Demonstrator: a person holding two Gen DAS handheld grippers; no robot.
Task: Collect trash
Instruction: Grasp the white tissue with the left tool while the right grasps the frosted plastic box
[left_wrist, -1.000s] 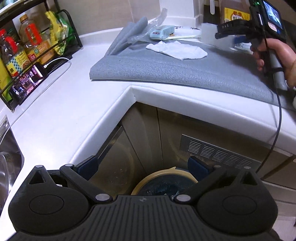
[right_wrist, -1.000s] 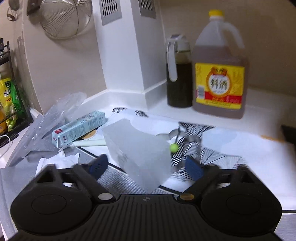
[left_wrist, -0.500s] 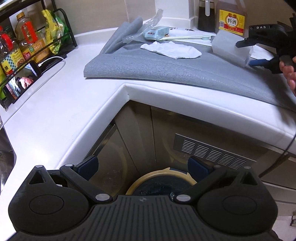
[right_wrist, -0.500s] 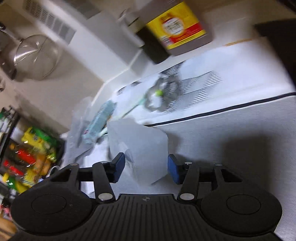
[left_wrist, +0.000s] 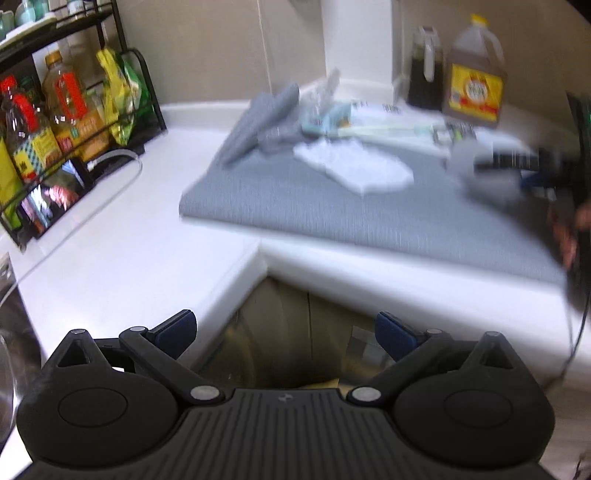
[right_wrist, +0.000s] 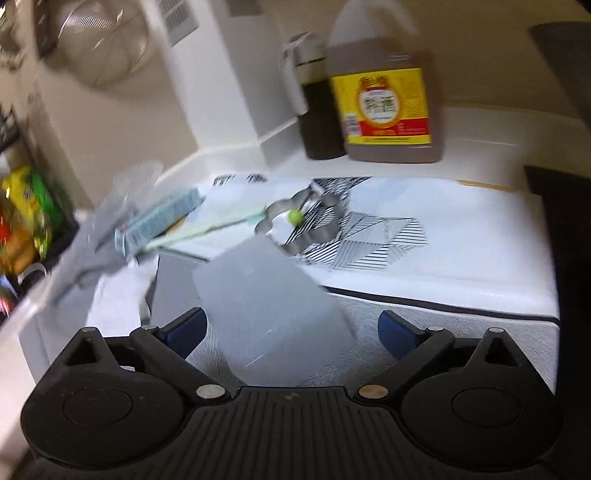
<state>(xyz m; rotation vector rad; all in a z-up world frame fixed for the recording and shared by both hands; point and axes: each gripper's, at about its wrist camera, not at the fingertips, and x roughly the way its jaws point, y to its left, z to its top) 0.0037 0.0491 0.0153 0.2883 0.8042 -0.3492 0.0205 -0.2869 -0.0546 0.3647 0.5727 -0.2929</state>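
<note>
While its jaws are opening, the right gripper has a translucent plastic cup between its blue pads; the pad at the right stands clear of the cup, and at the left pad blur hides whether there is contact. The cup fills the lower middle of the right wrist view, over a grey mat. Above it, toward the centre, a metal cookie cutter with a small green ball lies on a white cloth with a black striped pattern. At centre left, a pale blue-green box and a clear plastic bag are smeared by motion. At the top, a dark oil dispenser stands just beside a large jug with a yellow label.

The left gripper is spread wide with nothing between its pads, hanging in the lower frame over the inner corner of the white counter. In the left wrist view the cup appears at centre right, blurred, at the right gripper, with a crumpled white tissue left of it on the mat. A wire rack of bottles occupies the upper left.
</note>
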